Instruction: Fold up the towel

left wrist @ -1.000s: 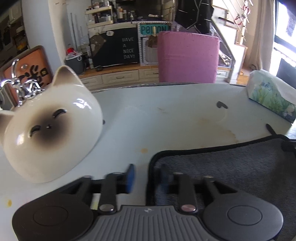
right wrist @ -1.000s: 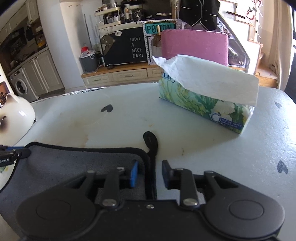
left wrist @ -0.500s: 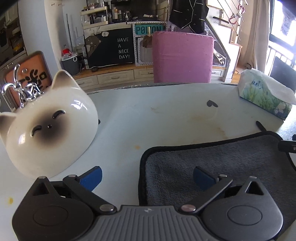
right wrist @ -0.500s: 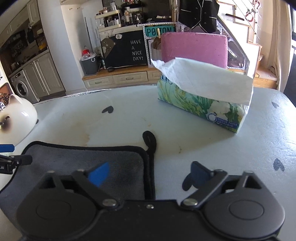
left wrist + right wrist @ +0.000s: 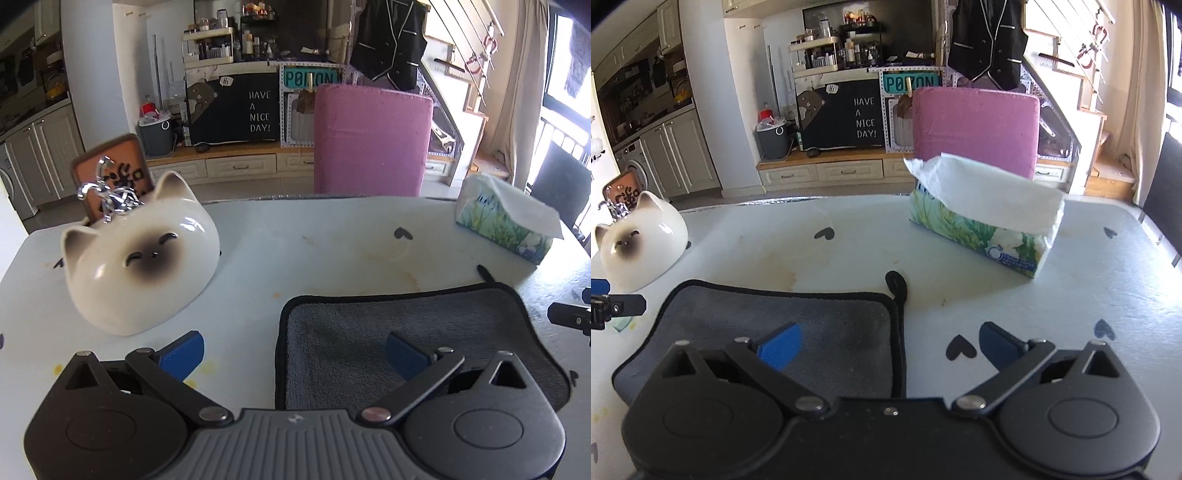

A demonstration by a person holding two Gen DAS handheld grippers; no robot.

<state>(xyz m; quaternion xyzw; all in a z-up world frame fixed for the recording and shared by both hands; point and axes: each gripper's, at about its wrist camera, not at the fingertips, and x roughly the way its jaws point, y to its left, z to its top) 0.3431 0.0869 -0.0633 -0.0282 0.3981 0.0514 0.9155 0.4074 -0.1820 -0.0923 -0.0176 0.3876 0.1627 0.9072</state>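
both grippers hang just above the near corners of the grey towel (image 5: 402, 325), which lies flat and doubled on the white bench (image 5: 314, 251). left gripper (image 5: 293, 349) and right gripper (image 5: 888, 343) each have fingers spread wide, holding nothing, one finger over cloth and one over bare bench, likely to clear the hem. cat bowl (image 5: 142, 258) and tissue box (image 5: 982, 225) sit well apart.
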